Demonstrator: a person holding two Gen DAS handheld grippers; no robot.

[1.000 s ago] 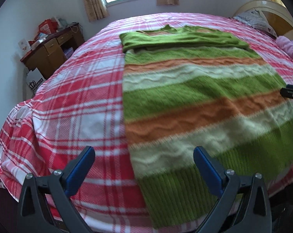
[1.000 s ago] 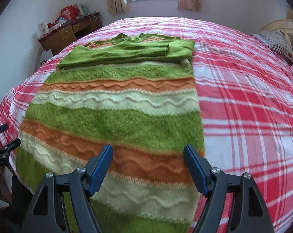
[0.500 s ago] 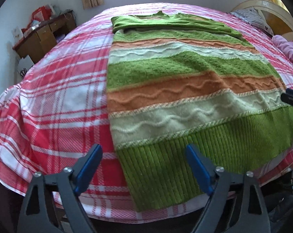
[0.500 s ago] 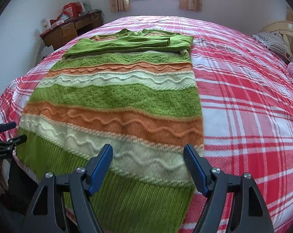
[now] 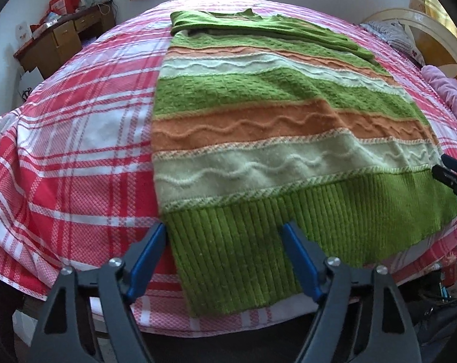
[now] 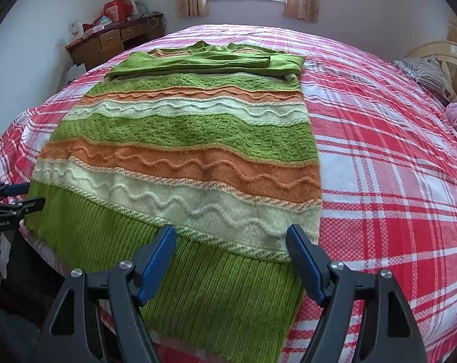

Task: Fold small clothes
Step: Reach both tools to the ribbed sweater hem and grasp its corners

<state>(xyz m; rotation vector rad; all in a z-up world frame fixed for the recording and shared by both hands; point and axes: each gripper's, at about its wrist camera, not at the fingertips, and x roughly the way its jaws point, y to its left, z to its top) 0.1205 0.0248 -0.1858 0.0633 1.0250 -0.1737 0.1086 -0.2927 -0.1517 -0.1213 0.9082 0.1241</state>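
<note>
**Sweater flat on bed, both grippers at the hem**

Green, orange & cream striped knit sweater (image 5: pixel 258 139) lies flat on the red-and-white plaid bedspread (image 5: pixel 77 139), centre frame, sleeves folded across the top, ribbed hem hanging off the near bed edge. Prob. soft, floppy, fairly thick knit w/ good friction; will sag, so pinch the ribbed hem corners. Left gripper (image 5: pixel 225 260): jaws apart, just been closing in, straddling the lower-left hem corner, not pinching. Right gripper (image 6: pixel 231 260): jaws apart over the lower-right corner. Containers: none seen except the wooden desk (image 6: pixel 113 42) drawers, upper left, shut.
</note>
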